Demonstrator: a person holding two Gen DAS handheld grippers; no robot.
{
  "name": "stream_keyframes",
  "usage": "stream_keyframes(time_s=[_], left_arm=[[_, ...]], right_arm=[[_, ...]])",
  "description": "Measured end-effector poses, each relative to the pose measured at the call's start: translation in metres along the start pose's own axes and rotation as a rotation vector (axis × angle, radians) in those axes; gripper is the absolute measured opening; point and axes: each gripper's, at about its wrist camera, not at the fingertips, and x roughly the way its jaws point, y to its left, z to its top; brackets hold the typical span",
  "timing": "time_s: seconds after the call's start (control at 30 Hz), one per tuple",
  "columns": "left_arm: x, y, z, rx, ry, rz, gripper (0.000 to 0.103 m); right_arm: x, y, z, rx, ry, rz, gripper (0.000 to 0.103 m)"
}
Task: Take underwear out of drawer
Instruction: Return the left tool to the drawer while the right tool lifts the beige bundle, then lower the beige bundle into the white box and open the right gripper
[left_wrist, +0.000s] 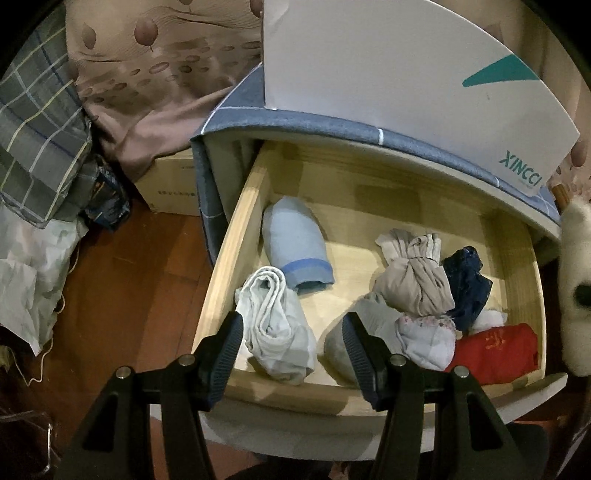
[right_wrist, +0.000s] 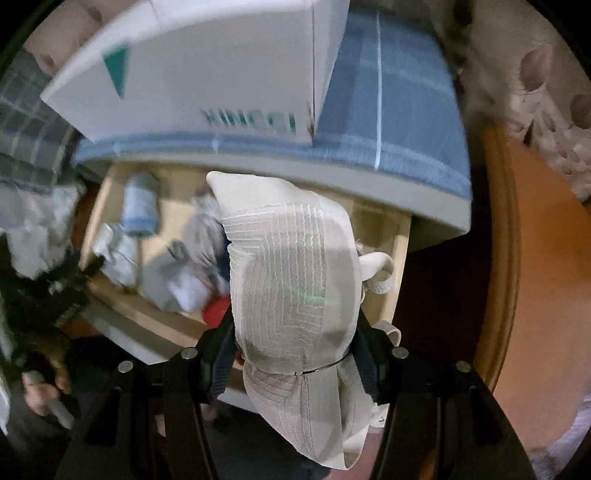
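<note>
The wooden drawer (left_wrist: 236, 229) stands pulled open and holds several rolled garments: a light blue roll (left_wrist: 295, 243), a white roll (left_wrist: 275, 325), a beige bundle (left_wrist: 413, 277), a navy piece (left_wrist: 467, 280), a grey roll (left_wrist: 340, 339) and a red piece (left_wrist: 495, 350). My left gripper (left_wrist: 291, 328) is open, above the drawer's front, its fingers either side of the white roll. My right gripper (right_wrist: 295, 332) is shut on a beige padded undergarment (right_wrist: 291, 280), held above the drawer (right_wrist: 397, 266). The left gripper (right_wrist: 70, 284) shows blurred in the right wrist view.
A white XINCCI box (left_wrist: 406, 81) sits on the blue-covered cabinet top (left_wrist: 332, 123). A cardboard box (left_wrist: 170, 184) and plaid bedding (left_wrist: 40, 140) lie left on the wooden floor (left_wrist: 129, 277). A white plush toy (left_wrist: 576, 288) is at the right.
</note>
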Motion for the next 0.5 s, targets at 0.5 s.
stream_keyframes(time_s=[0.5], left_arm=[[0.006,-0.006,-0.003,0.031,0.008,0.037,0.057]], right_arm=[[-0.115,0.015,0.070,0.077,-0.423,0.058,0.053]])
